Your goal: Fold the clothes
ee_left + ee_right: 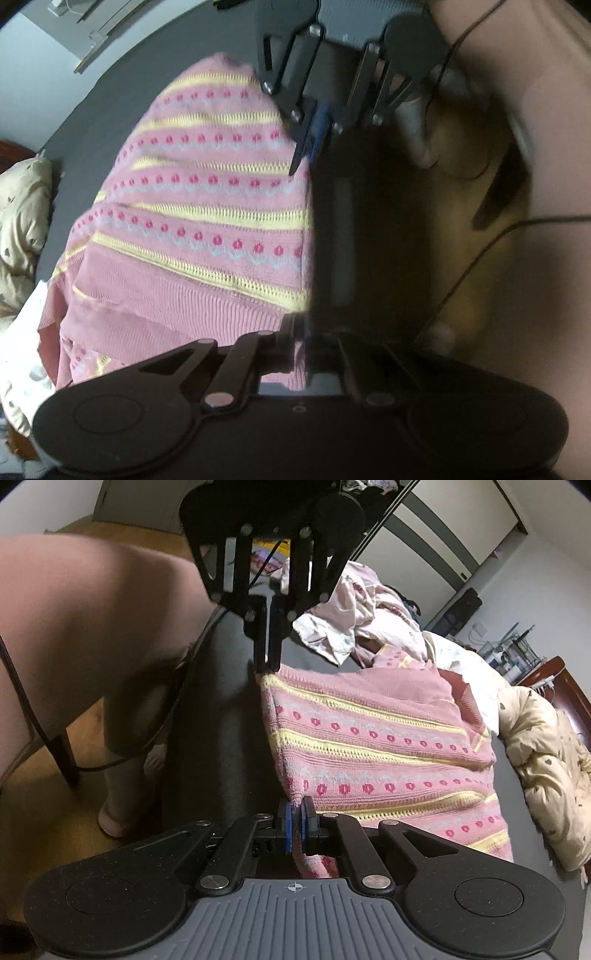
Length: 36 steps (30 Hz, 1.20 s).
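We find no legible text, label, brand, number or sign in either wrist view; any small markings present are too blurred for us to read.

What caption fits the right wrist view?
Both grippers, right and left, pinch the pink striped sweater's near edge on the dark bed.
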Each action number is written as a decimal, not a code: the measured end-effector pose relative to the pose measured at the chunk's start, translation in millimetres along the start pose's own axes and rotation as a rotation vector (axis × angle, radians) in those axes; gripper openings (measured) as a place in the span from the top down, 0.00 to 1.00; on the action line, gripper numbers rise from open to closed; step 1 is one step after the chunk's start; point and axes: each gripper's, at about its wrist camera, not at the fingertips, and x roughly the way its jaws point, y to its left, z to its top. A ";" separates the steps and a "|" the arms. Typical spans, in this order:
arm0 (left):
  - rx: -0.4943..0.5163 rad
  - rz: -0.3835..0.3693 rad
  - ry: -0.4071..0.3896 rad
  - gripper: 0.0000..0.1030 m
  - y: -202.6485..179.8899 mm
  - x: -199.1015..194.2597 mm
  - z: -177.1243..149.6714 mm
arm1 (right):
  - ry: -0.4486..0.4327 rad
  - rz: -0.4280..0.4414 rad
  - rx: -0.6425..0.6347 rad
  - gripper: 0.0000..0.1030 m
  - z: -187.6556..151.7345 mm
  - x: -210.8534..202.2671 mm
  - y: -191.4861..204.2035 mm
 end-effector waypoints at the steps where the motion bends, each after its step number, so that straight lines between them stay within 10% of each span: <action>1: -0.011 0.003 0.006 0.95 -1.4 5.0 0.6 | 0.005 0.000 -0.009 0.96 -0.4 2.6 1.6; 17: 0.026 0.052 0.018 0.86 5.9 17.3 13.7 | 0.014 0.014 -0.025 0.96 -2.6 5.8 1.7; 36: 0.160 -0.116 0.073 0.68 30.7 35.6 32.6 | -0.003 -0.003 -0.008 0.96 0.0 2.8 0.2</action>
